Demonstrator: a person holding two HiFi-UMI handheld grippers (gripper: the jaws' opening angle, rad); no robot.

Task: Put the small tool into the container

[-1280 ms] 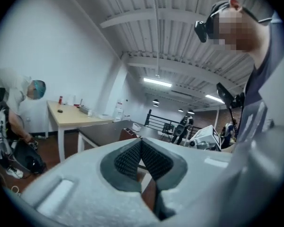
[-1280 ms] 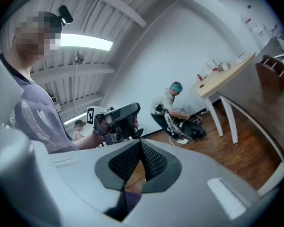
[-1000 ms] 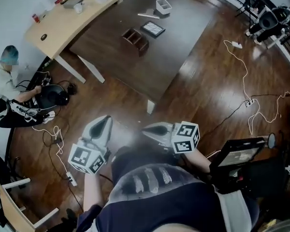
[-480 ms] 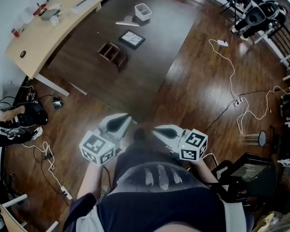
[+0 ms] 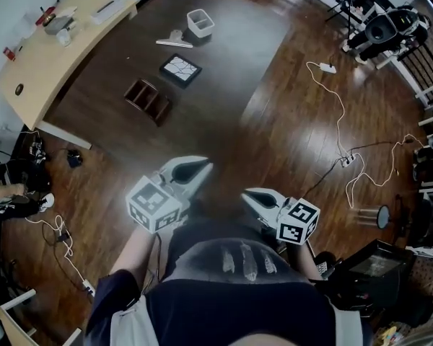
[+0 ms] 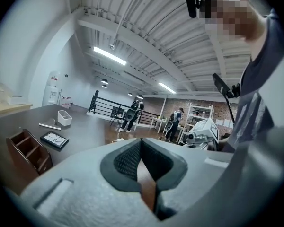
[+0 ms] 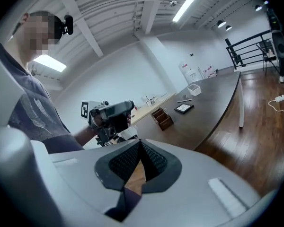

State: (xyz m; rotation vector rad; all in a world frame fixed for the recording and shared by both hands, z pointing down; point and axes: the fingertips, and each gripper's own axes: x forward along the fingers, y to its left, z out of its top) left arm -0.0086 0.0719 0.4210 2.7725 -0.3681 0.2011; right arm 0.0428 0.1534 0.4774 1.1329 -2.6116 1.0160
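Both tongs closed, nothing gripped: left tongs (image 5: 204, 167), right tongs (image 5: 247, 193), short of the table (image 5: 234, 63). White container (image 5: 200, 23) near its far edge, small tool (image 5: 175, 42) just beside.

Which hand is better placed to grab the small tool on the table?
Probably left: the left gripper sits nearer the small tool and white container than the right gripper. Both are shut, empty.

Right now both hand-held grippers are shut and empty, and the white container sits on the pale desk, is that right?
Not quite. The head view shows the white container on the dark table, not the pale desk. The left hand-held gripper and right hand-held gripper are indeed shut and empty.
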